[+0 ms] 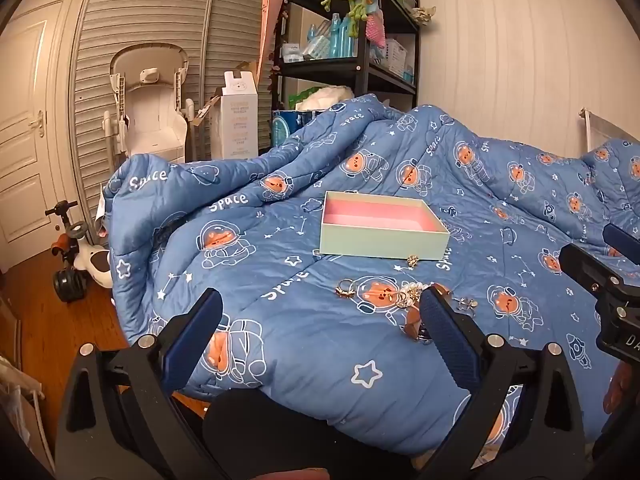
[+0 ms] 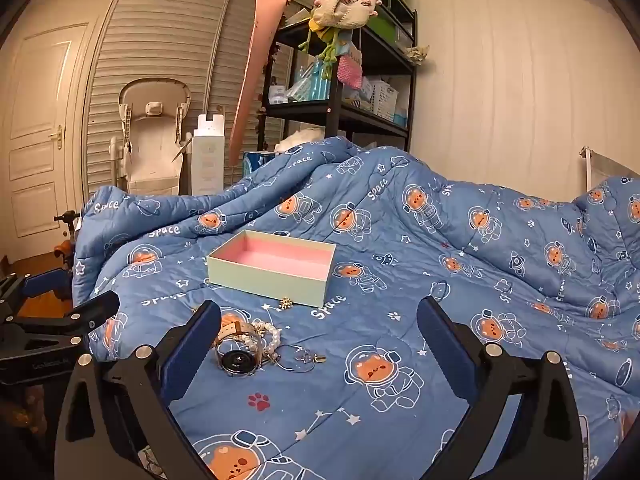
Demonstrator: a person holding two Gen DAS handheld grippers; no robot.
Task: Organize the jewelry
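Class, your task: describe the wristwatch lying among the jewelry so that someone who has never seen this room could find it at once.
Start at the blue space-print quilt and find the open pale-green box with its pink lining. In front of it lies a small heap of jewelry; the wristwatch sits at its near edge, beside a pearl bracelet. Its round dark dial and tan strap set it apart.

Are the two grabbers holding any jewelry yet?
No. The left gripper and right gripper are both open and empty. The watch and pearls lie on the blanket.

The left gripper (image 1: 320, 312) and right gripper (image 2: 319, 322) both hung tilted slightly downward, side by side, jaws spread wide and empty.
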